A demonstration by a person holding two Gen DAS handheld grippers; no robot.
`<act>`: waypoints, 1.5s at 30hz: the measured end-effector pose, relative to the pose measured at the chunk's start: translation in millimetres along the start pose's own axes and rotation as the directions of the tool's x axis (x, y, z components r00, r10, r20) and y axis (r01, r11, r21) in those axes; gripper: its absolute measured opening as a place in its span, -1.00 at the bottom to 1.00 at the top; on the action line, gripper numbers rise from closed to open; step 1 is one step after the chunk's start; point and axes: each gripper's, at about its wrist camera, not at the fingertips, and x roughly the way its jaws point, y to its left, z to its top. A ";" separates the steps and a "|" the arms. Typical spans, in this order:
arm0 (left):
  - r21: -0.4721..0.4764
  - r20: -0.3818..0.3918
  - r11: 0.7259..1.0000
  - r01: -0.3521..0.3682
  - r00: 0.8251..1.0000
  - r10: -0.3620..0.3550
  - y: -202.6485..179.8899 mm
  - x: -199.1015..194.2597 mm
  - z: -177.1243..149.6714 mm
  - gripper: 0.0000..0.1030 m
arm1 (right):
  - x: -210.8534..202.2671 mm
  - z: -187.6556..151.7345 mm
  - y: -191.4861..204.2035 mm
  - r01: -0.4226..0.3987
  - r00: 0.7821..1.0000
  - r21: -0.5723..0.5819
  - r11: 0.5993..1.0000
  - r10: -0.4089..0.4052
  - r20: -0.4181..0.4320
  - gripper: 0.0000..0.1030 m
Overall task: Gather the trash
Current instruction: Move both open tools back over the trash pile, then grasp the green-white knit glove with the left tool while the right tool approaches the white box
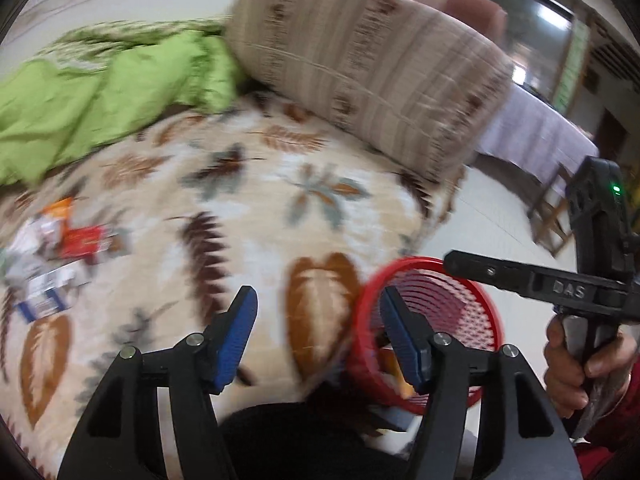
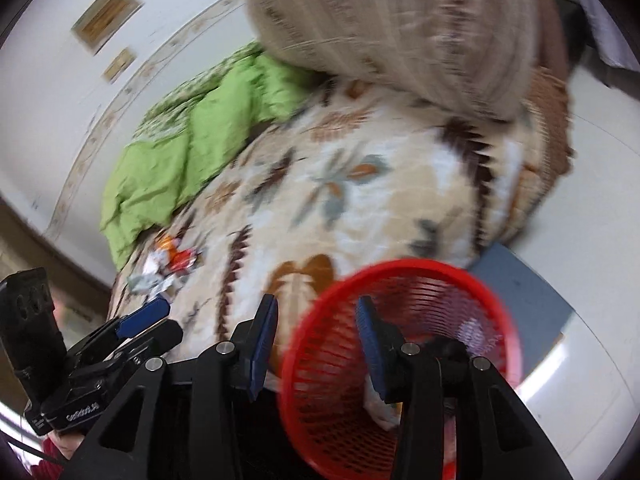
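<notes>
The red basket (image 2: 400, 360) is taken as the landmark: it is seen tipped at the near edge of the leaf-patterned blanket (image 1: 248, 200), with some scraps already inside it. The remaining trash (image 1: 56, 256), a loose heap of wrappers and crumpled paper, is found well apart from the basket, on the blanket toward the green quilt (image 1: 100, 88). The left gripper (image 1: 318, 336) is held just beside the basket with its jaws apart and nothing between them; the right gripper (image 2: 316, 344) is held over the basket's rim, likewise spread and empty. Both views are blurred by motion, so fine detail of the wrappers cannot be made out. A risk is judged here: the light, tilted basket could be knocked over by a passing finger, and thin wrappers could be pinched together with the soft blanket or slip out on the way back.
</notes>
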 end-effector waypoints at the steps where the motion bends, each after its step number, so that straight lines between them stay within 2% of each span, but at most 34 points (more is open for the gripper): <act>1: -0.016 0.008 1.000 -0.019 1.000 0.019 10.1 -4.2 -0.7 0.22 | 8.1 0.5 11.3 -0.020 1.000 -0.027 0.999 0.020 -0.015 -0.16; 6: -0.129 0.045 0.983 -0.129 0.990 0.136 76.6 -28.7 -8.2 0.29 | 53.9 -1.3 73.3 -0.108 0.990 -0.157 0.982 0.093 -0.105 -0.16; 10: -0.241 0.045 0.948 -0.208 0.973 0.225 134.4 -45.6 -17.2 0.30 | 84.7 -6.4 117.4 -0.159 0.980 -0.251 0.955 0.121 -0.160 -0.16; 13: -0.324 0.045 0.907 -0.270 0.953 0.300 181.1 -59.7 -23.6 0.33 | 107.9 -8.0 150.0 -0.187 0.973 -0.312 0.931 0.131 -0.191 -0.16; 17: -0.455 0.019 0.820 -0.347 0.917 0.398 246.6 -68.5 -28.1 0.49 | 132.4 -7.8 180.4 -0.231 0.959 -0.344 0.910 0.154 -0.238 -0.16; 21: -0.536 -0.025 0.764 -0.359 0.912 0.410 298.3 -55.1 -24.8 0.50 | 146.7 -9.2 201.5 -0.262 0.951 -0.368 0.892 0.172 -0.258 -0.16; 23: -0.556 -0.039 0.752 -0.355 0.914 0.403 317.0 -41.4 -19.6 0.50 | 150.4 -11.2 205.8 -0.270 0.947 -0.372 0.888 0.176 -0.267 -0.16; 25: -0.558 -0.073 0.732 -0.389 0.903 0.424 332.8 -25.5 -15.0 0.50 | 154.8 -11.8 206.8 -0.274 0.944 -0.366 0.889 0.176 -0.280 -0.16; 27: -0.557 -0.090 0.728 -0.399 0.901 0.424 346.5 -8.0 -10.1 0.50 | 158.7 -13.2 208.1 -0.275 0.942 -0.366 0.889 0.173 -0.287 -0.16; 28: -0.567 -0.117 0.714 -0.411 0.898 0.424 356.0 4.2 -8.8 0.50 | 160.1 -13.3 208.2 -0.273 0.942 -0.371 0.888 0.169 -0.289 -0.16; 29: -0.576 -0.125 0.711 -0.404 0.903 0.412 361.3 11.3 -8.7 0.50 | 161.2 -13.3 208.2 -0.270 0.943 -0.375 0.887 0.165 -0.290 -0.16; 30: -0.591 -0.124 0.714 -0.375 0.917 0.379 368.7 21.6 -8.8 0.50 | 162.3 -12.8 207.2 -0.267 0.944 -0.379 0.886 0.160 -0.290 -0.16; 31: -0.597 -0.130 0.711 -0.372 0.919 0.372 372.6 27.8 -9.6 0.50 | 164.0 -12.0 206.1 -0.263 0.944 -0.381 0.886 0.156 -0.290 -0.16; 32: -0.603 -0.150 0.699 -0.385 0.915 0.375 377.5 35.1 -11.0 0.36 | 165.9 -10.9 204.9 -0.263 0.944 -0.381 0.887 0.154 -0.293 -0.16; 33: -0.608 -0.148 0.700 -0.374 0.920 0.363 380.4 39.6 -12.5 0.20 | 167.4 -10.0 204.4 -0.262 0.944 -0.380 0.887 0.152 -0.294 -0.16; 34: -0.618 -0.135 0.705 -0.347 0.931 0.340 382.6 42.2 -13.4 -0.12 | 170.4 -8.4 203.8 -0.261 0.943 -0.379 0.888 0.150 -0.297 -0.16; 35: -0.625 -0.127 0.706 -0.335 0.935 0.331 383.0 42.9 -14.4 -0.21 | 172.3 -7.3 204.8 -0.262 0.942 -0.380 0.887 0.150 -0.300 -0.16; 38: -0.598 -0.104 0.726 -0.339 0.931 0.349 376.0 37.1 -13.7 -0.46 | 180.5 -3.9 210.0 -0.279 0.936 -0.395 0.875 0.156 -0.314 -0.15; 42: -0.610 -0.043 0.735 -0.296 0.939 0.342 366.0 7.6 -17.5 -0.49 | 199.3 1.3 230.7 -0.330 0.920 -0.434 0.839 0.181 -0.349 -0.12; 45: -0.616 0.005 0.740 -0.269 0.939 0.344 358.0 -23.6 -23.9 -0.49 | 223.1 3.3 256.5 -0.376 0.902 -0.489 0.787 0.189 -0.388 -0.05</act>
